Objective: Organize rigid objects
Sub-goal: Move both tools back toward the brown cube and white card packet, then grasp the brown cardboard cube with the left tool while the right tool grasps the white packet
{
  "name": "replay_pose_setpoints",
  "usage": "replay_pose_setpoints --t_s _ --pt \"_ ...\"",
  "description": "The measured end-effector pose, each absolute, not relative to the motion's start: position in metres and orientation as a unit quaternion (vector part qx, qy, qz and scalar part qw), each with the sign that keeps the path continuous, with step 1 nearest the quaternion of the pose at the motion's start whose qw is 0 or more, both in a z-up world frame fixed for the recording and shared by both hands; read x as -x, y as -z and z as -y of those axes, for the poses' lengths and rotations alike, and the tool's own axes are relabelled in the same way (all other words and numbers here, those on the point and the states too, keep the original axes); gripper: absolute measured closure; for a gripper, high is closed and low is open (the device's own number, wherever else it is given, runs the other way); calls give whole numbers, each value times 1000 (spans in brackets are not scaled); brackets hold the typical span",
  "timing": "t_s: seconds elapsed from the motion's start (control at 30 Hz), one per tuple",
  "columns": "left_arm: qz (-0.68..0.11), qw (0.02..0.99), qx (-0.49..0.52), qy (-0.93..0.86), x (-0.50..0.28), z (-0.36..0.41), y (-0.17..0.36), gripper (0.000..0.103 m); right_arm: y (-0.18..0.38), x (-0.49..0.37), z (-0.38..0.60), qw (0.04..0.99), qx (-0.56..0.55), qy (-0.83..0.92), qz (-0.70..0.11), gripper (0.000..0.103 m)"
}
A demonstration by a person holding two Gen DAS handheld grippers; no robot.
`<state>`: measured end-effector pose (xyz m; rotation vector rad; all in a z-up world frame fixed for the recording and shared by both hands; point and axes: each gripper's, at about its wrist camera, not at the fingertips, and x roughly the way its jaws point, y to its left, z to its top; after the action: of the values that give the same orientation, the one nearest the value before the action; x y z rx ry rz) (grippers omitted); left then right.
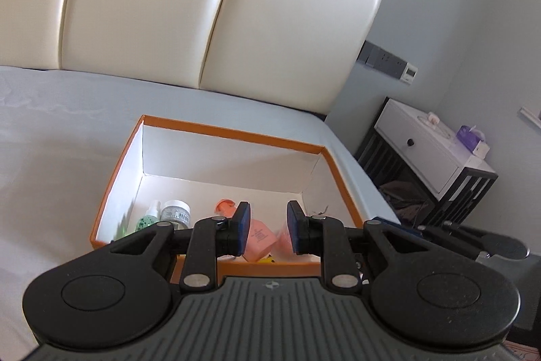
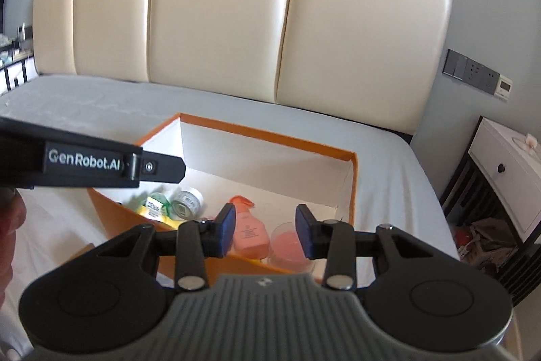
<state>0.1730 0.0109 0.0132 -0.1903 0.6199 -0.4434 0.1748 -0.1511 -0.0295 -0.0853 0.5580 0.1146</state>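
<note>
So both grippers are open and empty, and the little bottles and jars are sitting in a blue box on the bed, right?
Nearly: the box is orange outside with white inner walls, not blue, as the right wrist view shows. The rest holds: left gripper and right gripper are open and empty, and the box sits on the bed.

A home bedroom: bed (image 2: 101,110) with grey sheet and cream padded headboard (image 2: 236,22), white-drawered nightstand (image 2: 503,178) just beside it holding a tissue pack (image 1: 473,137), wall sockets and a thermostat panel (image 2: 480,76) on the pale wall.
</note>
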Motion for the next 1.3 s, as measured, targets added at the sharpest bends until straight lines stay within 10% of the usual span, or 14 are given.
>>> replay_pose_setpoints --t_s 1.0,1.3 --pt "-416 899 108 84 -132 -39 67 60 141 -135 161 913 -86 -43 -397 33" --pt "-423 903 79 15 -143 -49 61 23 144 -154 138 912 -82 -59 -397 21"
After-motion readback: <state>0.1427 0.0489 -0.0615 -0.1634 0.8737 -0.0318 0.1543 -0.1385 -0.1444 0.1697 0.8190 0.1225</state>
